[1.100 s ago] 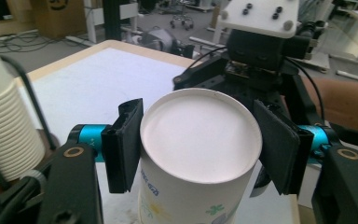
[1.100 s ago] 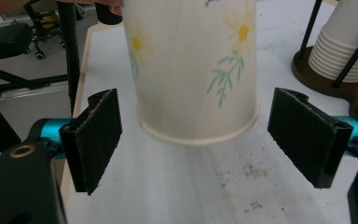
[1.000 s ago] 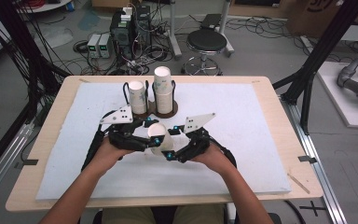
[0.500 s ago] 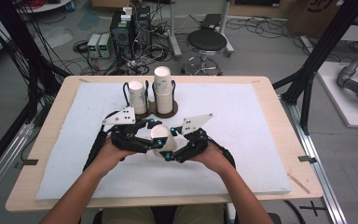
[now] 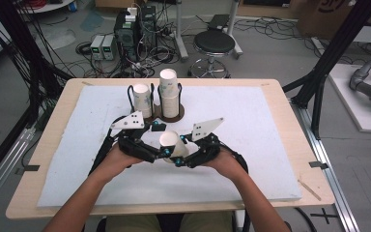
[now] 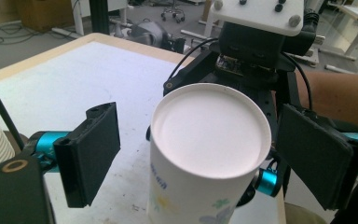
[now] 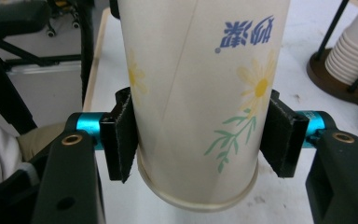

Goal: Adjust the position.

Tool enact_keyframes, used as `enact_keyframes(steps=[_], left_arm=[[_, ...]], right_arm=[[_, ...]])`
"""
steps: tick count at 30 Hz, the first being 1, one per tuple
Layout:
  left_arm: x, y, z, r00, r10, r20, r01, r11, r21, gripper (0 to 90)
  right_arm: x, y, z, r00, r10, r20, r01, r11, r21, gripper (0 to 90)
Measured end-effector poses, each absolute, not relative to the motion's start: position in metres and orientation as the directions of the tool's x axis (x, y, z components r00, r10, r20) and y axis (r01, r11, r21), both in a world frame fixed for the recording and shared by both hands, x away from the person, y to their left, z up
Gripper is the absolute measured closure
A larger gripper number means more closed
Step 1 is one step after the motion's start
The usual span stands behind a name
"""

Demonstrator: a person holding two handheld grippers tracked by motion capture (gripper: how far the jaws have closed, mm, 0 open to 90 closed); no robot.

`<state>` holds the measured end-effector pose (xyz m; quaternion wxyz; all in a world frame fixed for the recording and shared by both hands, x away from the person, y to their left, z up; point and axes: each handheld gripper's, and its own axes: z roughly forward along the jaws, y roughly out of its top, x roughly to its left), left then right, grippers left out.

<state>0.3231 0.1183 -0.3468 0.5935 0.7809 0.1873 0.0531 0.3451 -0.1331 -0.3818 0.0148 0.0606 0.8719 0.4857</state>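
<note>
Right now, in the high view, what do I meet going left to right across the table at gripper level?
Left hand → left gripper → paper cup → right gripper → right hand.

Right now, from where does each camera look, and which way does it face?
High view: fixed above the person's side, looking forward and down on the white-padded wooden table; both forearms, left gripper and right gripper show.
Left gripper view: rides the left gripper, looking across the upside-down flower-printed white paper cup; its fingers stand clear, having just opened.
Right gripper view: rides the right gripper; its fingers have just closed on the cup.
Shared: all three show that cup; high and right gripper views share the brown cup stand.
</note>
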Motion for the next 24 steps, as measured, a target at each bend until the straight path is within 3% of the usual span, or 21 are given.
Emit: enact_keyframes(steps=[8,24], left_arm=[[0.323,0.122,-0.345,0.941,0.312,-0.134,0.22,-0.261,0.94,14.4],[0.324,0.12,-0.343,0.96,0.256,-0.114,0.205,-0.364,0.908,14.5]], right_arm=[[0.348,-0.143,-0.37,-0.992,0.124,-0.005,0.074,0.62,0.781,37.5],[0.351,-0.132,-0.341,-0.998,0.035,-0.05,-0.003,0.783,0.621,37.4]])
